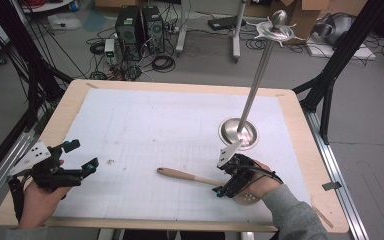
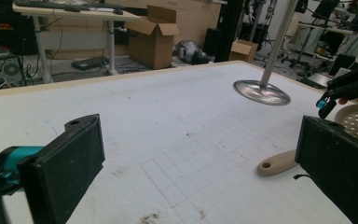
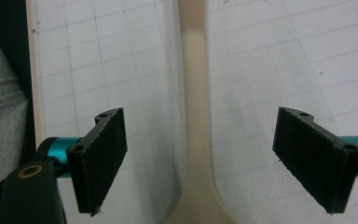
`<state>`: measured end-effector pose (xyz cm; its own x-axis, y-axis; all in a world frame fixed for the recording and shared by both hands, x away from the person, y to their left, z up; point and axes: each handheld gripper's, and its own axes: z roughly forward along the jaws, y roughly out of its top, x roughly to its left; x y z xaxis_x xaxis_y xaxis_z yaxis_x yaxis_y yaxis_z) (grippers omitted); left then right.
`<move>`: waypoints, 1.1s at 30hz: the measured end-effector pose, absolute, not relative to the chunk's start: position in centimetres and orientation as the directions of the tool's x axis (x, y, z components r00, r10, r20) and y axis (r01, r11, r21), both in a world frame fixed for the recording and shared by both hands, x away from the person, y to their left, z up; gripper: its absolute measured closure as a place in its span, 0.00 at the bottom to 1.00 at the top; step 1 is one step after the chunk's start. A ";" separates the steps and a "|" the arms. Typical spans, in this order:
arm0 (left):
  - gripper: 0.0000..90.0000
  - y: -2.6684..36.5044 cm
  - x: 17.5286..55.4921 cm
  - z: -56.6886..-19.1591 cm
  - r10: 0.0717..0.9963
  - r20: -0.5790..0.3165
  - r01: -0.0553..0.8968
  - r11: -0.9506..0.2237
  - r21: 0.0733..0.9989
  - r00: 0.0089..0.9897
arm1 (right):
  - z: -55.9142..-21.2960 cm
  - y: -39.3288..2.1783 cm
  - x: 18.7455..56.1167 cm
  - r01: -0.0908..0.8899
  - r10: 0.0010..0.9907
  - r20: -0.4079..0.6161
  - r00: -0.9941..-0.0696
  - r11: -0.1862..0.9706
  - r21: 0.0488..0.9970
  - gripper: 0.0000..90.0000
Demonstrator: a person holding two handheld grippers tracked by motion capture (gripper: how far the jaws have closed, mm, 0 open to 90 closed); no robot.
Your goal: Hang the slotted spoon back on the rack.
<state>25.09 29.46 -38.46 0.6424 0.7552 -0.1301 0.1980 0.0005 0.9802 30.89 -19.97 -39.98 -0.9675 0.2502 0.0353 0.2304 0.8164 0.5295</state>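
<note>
White gridded paper covers the wooden table [image 1: 300, 150]. On it lies a pale spoon [image 1: 190, 176] with a round, holed bowl. The right gripper [image 1: 230, 182] hangs over the spoon, jaws spread wide, one on each side of the smooth handle, not touching. The handle points left. The left gripper [image 1: 77, 157] is open, well apart.

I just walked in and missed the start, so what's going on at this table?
A person holds a gripper in each hand over a white gridded mat. The right gripper is poised over the handle of a wooden slotted spoon, jaws open on either side of it, not yet closed. The left gripper sits open at the table's left, holding nothing. A metal stand with a round base rises farther back on the right.
</note>
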 end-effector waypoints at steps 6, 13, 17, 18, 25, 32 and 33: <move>0.02 29.3 25.1 -38.5 0.753 -0.130 0.200 -0.002 0.980 0.644 | -40.4 -19.6 31.0 0.241 0.249 0.050 -0.967 0.838 0.489 0.25; 0.02 29.5 25.1 -38.4 0.751 -0.137 0.197 0.009 0.980 0.646 | -40.8 -19.4 31.1 0.235 0.245 0.040 -0.969 0.859 0.454 0.36; 0.02 29.5 25.0 -38.4 0.751 -0.135 0.199 0.006 0.980 0.646 | -41.0 -19.3 31.2 0.242 0.251 0.035 -0.967 0.875 0.419 0.44; 0.02 29.5 25.0 -38.4 0.751 -0.136 0.200 0.006 0.980 0.646 | -41.1 -19.2 31.2 0.240 0.249 0.033 -0.968 0.880 0.409 0.46; 0.02 29.5 25.1 -38.6 0.751 -0.140 0.205 0.006 0.979 0.645 | -41.3 -19.0 31.0 0.233 0.244 0.022 -0.970 0.895 0.381 0.64; 0.02 29.7 25.1 -38.6 0.752 -0.140 0.205 0.007 0.979 0.644 | -41.2 -19.1 30.8 0.230 0.244 0.010 -0.970 0.899 0.374 0.78; 0.02 29.6 25.1 -38.6 0.752 -0.141 0.205 0.008 0.979 0.644 | -41.2 -19.1 30.8 0.228 0.243 0.007 -0.970 0.899 0.373 0.81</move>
